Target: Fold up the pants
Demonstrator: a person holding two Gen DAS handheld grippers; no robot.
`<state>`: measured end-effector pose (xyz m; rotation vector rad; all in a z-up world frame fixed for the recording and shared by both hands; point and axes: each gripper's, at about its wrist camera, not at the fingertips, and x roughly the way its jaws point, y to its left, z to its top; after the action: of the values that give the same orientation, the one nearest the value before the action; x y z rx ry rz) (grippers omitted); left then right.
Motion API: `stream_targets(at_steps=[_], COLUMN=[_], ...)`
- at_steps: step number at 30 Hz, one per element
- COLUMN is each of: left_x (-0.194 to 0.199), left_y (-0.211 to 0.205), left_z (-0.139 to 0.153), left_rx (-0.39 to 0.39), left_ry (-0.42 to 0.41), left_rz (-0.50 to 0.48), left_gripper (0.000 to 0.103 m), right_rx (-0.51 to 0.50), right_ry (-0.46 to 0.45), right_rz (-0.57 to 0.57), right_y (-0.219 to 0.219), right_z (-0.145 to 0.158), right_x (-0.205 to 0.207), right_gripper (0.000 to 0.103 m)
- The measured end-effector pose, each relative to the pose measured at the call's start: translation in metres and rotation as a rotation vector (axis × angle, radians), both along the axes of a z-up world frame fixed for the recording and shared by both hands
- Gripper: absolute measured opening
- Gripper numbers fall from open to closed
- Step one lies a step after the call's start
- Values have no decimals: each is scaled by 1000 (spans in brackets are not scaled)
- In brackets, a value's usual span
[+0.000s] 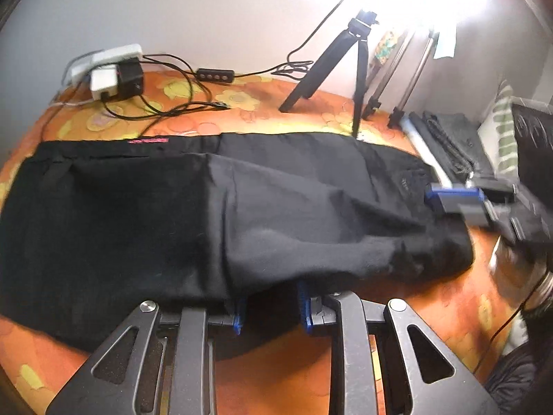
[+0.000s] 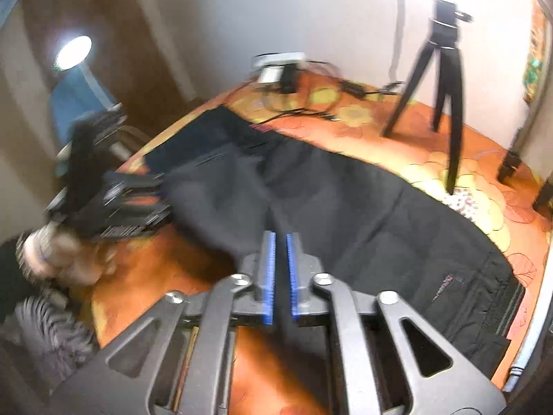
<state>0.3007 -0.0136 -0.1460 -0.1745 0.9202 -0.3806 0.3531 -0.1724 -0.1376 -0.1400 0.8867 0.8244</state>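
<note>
Black pants [image 1: 214, 214] lie across an orange flowered table [image 1: 242, 110], one half folded over the other, with a pink label [image 1: 147, 141] at the far edge. My left gripper [image 1: 271, 306] is at the pants' near edge, its jaws apart, and the fabric drapes over its blue fingertips [image 1: 305, 307]. My right gripper [image 2: 280, 242] has its jaws close together on a fold of the pants [image 2: 345, 214]. In the left wrist view the right gripper [image 1: 456, 200] is at the right end of the pants. In the right wrist view the left gripper [image 2: 124, 207] is blurred at the left.
A black tripod [image 1: 349, 65] stands at the back of the table. A power strip with chargers [image 1: 110, 72] and cables [image 1: 193, 103] lies at the back left. Folded dark clothes [image 1: 452, 145] and light stand legs [image 1: 404, 97] are at the right.
</note>
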Motion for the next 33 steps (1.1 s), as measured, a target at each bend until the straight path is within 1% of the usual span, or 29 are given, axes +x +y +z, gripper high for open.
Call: stream_targets(at_steps=[1, 2, 3, 5, 8, 9, 11, 12, 13, 15, 17, 19, 23, 24, 26, 27, 28, 30, 32, 33], left_x=[0, 0, 0, -2, -6, -8, -13, -14, -16, -16, -17, -15, -11, -12, -13, -13, -13, -16, -26, -32], left_y=[-2, -6, -10, -19, -33, -37, -44, -47, -49, -56, -68, -77, -86, -86, -82, -77, -71, -63, -60, -60], left_z=[0, 0, 0, -1, -3, -4, -7, -8, -9, -10, -11, -12, -19, -19, -17, -15, -13, -10, -7, -6], left_rx=[-11, -18, -27, -36, -9, 8, 35, 44, 41, 42, 79, 118, 155, 159, 134, 101, 58, 1, -4, -3], left_ry=[1, 1, 2, -1, -14, -17, -21, -24, -24, -30, -43, -61, -99, -105, -103, -91, -82, -73, -78, -77], left_rz=[-11, -27, -48, -89, -149, -170, -220, -234, -244, -256, -285, -300, -305, -310, -314, -311, -301, -298, -316, -330], left_gripper=[22, 22, 22, 22, 22, 22, 23, 28, 39, 46, 47, 52, 51, 51, 34, 18, 10, 7, 6, 6], right_rx=[0, -9, -41, -152, -195, -214, -270, -287, -294, -265, -250, -220, -158, -140, -110, -97, -92, -101, -105, -118], right_ry=[-3, -18, -48, -89, -75, -81, -91, -78, -63, -26, -15, 2, 44, 48, 61, 59, 54, 31, 26, 20], right_rz=[29, 58, 83, 76, 66, 61, 39, 18, -4, -46, -53, -52, -77, -84, -107, -124, -145, -218, -292, -353], right_y=[0, 2, 5, 11, 5, 3, 0, -3, -8, -15, -18, -18, -27, -30, -39, -44, -49, -63, -79, -88], right_z=[1, 1, 0, -10, -25, -28, -36, -40, -43, -48, -50, -49, -43, -40, -33, -30, -27, -21, -19, -18], right_x=[-7, -15, -24, -31, -32, -32, -30, -26, -22, -10, -5, -2, 2, 3, 4, 4, 6, 7, 11, 14], right_gripper=[57, 65, 65, 65, 65, 63, 42, 21, 14, 14, 14, 12, 12, 12, 15, 22, 30, 33, 34, 34])
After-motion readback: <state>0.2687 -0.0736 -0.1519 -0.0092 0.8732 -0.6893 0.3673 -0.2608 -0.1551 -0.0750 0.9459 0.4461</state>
